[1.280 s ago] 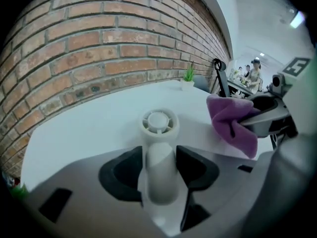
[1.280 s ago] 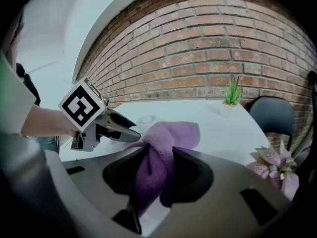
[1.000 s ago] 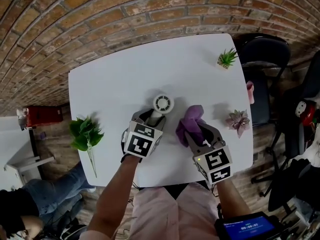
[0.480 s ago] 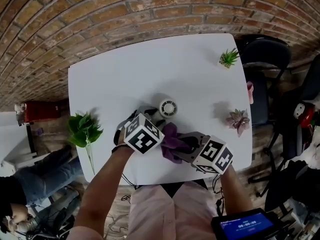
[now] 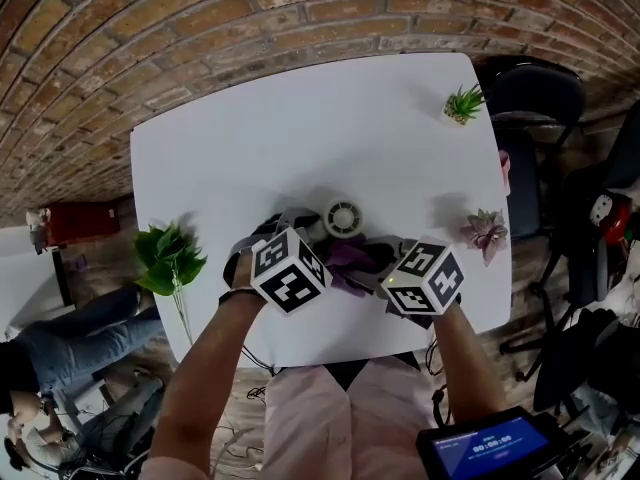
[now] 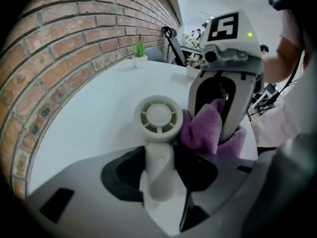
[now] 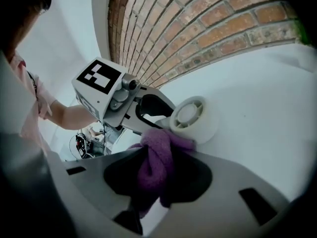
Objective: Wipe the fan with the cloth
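Note:
A small white fan (image 5: pixel 342 217) stands tilted over the white table (image 5: pixel 240 128), its round grille facing up. My left gripper (image 5: pixel 297 236) is shut on the fan's handle (image 6: pixel 158 167), and the fan's head (image 6: pixel 158 118) shows just beyond the jaws. A purple cloth (image 5: pixel 348 258) is bunched in my right gripper (image 5: pixel 372 260), which is shut on it. The cloth (image 7: pixel 154 157) touches the near side of the fan's head (image 7: pixel 193 115). In the left gripper view the cloth (image 6: pixel 203 128) sits right of the fan, between the right gripper's fingers (image 6: pixel 237 108).
A leafy green sprig (image 5: pixel 170 258) lies by the table's left edge. A small potted plant (image 5: pixel 463 103) stands at the far right corner and a pinkish succulent (image 5: pixel 485 230) by the right edge. A black chair (image 5: pixel 535 98) is beyond the table on the right.
My right gripper has swung left and down with the cloth, from apart from the fan to against its head. The left gripper has rolled, and the fan's head has shifted slightly right.

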